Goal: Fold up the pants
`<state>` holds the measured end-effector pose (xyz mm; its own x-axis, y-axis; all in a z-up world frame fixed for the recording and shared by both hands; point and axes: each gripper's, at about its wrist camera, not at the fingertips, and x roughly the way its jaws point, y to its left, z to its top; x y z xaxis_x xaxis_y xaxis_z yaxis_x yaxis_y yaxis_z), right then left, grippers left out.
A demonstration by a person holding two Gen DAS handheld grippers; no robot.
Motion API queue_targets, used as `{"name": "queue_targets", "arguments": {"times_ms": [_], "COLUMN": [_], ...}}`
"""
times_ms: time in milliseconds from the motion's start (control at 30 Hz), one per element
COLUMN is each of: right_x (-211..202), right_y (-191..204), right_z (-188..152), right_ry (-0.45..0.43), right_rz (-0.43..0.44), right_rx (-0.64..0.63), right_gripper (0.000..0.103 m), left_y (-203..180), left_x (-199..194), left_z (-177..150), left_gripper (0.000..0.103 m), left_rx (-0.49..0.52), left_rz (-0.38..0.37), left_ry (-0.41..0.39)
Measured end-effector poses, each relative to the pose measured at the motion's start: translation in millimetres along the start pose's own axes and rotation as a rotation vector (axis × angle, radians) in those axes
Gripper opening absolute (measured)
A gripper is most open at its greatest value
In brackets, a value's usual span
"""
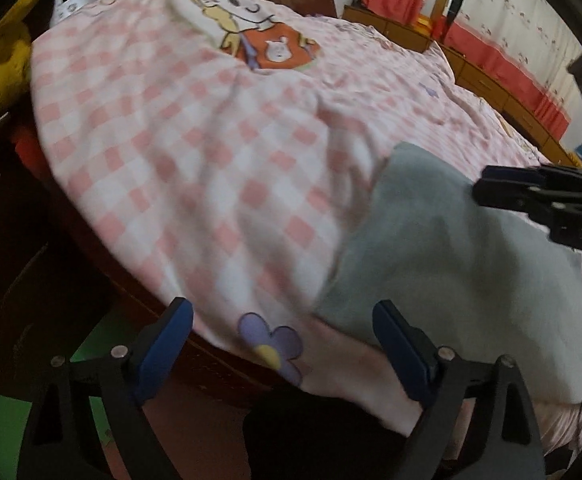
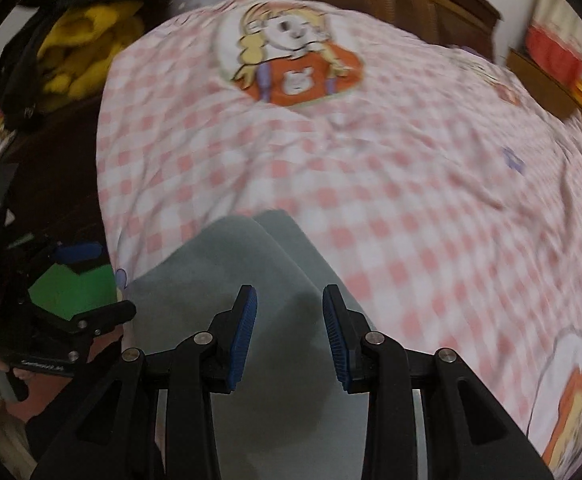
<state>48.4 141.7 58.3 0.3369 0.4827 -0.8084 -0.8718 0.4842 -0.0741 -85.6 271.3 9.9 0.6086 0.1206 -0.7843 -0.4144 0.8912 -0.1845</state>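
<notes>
Grey pants lying on the pink-checked bedspread near the front edge of the bed, already laid up into a compact shape with one layer over another and a seam or fold line running up the middle toward a rounded far end. Judged well along, perhaps one fold from finished, though the near part of the cloth hidden below the right gripper, so full extent not readable. Right gripper hovering over the grey cloth with jaws partly apart, nothing clamped between the blue pads. Left gripper off toward the bed's left front corner, jaws spread wide and empty, its right finger over the pants' edge, its left past the bed edge. Probably left to do: a last fold or a smoothing of the stack; heavy motion blur, so small creases not readable
</notes>
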Motion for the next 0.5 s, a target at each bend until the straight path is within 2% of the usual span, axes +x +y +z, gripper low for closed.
{"name": "queue_targets", "arguments": {"times_ms": [233, 433, 500], "right_x": [26.3, 30.3, 30.3], "right_y": [10.4, 12.1, 12.4], "right_z": [9.3, 11.6, 12.1], "right_ry": [0.061, 0.049, 0.046], "right_rz": [-0.049, -0.046, -0.035], "right_rx": [-0.087, -0.104, -0.092], "right_gripper": [0.035, 0.035, 0.014], "left_y": [13.5, 15.5, 14.6], "left_x": [-0.6, 2.6, 1.6], "left_z": [-4.5, -6.0, -6.8], "left_gripper": [0.094, 0.094, 0.094], "left_rx": [-0.03, -0.038, -0.036], "left_rz": [-0.005, -0.026, -0.024], "left_ry": [-0.01, -0.002, -0.001]}}
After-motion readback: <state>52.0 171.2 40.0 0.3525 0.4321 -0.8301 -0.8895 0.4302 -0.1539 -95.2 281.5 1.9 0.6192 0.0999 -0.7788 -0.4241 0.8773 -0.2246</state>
